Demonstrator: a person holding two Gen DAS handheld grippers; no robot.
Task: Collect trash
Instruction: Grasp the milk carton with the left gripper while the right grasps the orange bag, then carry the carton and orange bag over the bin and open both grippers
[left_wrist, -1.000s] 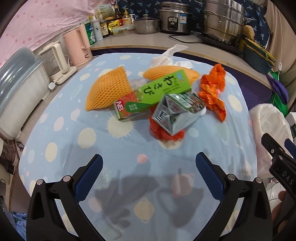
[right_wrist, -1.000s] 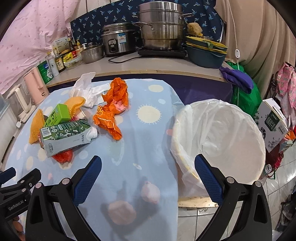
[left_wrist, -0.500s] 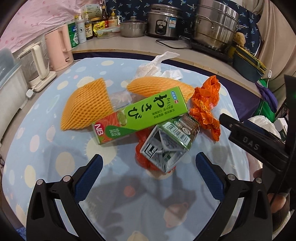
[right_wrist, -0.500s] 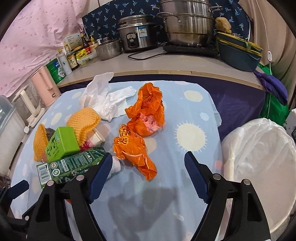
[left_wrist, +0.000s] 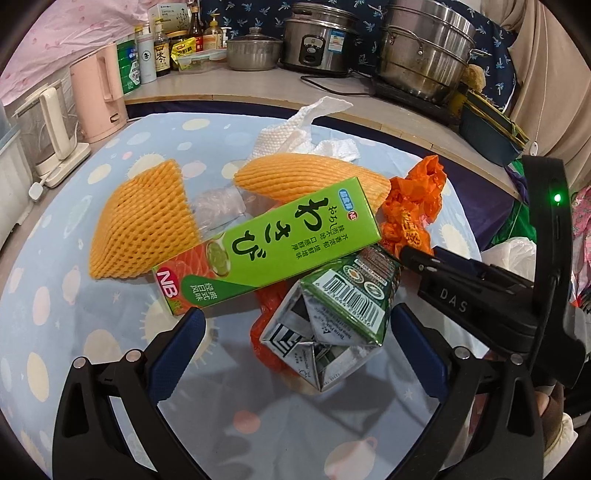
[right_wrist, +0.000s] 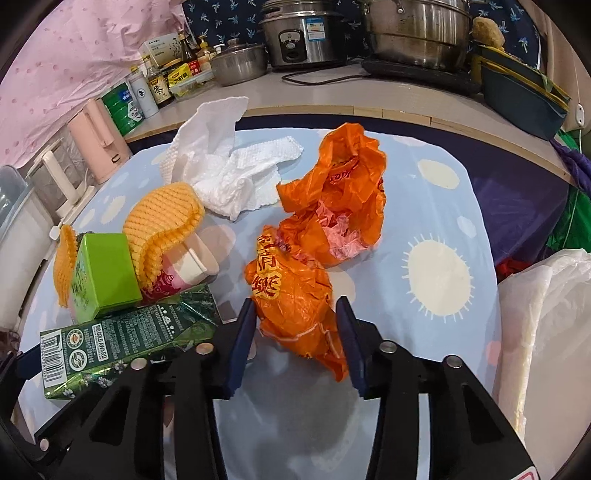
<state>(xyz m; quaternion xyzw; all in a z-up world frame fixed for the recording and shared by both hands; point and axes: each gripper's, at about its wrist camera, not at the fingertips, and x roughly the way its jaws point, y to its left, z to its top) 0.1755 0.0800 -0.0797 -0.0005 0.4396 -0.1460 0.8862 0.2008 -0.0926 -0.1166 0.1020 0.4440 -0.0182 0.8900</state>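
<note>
A trash pile lies on the blue dotted tablecloth (left_wrist: 110, 350). My left gripper (left_wrist: 295, 349) is open, its fingers on either side of a crushed green drink carton (left_wrist: 332, 321) that lies on a red wrapper. A green wasabi box (left_wrist: 269, 247) and orange foam nets (left_wrist: 144, 225) lie just beyond. My right gripper (right_wrist: 295, 332) is half closed, its pads either side of the near crumpled orange plastic bag (right_wrist: 291, 295); whether they press it I cannot tell. A second orange bag (right_wrist: 343, 203) and white paper towels (right_wrist: 229, 162) lie behind.
A bin lined with a white bag (right_wrist: 546, 332) stands off the table's right edge. The counter behind holds a rice cooker (left_wrist: 317, 40), steel pots (left_wrist: 424, 55), bottles and a pink kettle (left_wrist: 98, 96). The right gripper's body (left_wrist: 480, 302) crowds the carton's right side.
Both grippers moved forward into the pile. The left one now straddles the carton. The right one's jaws narrowed around the near orange bag.
</note>
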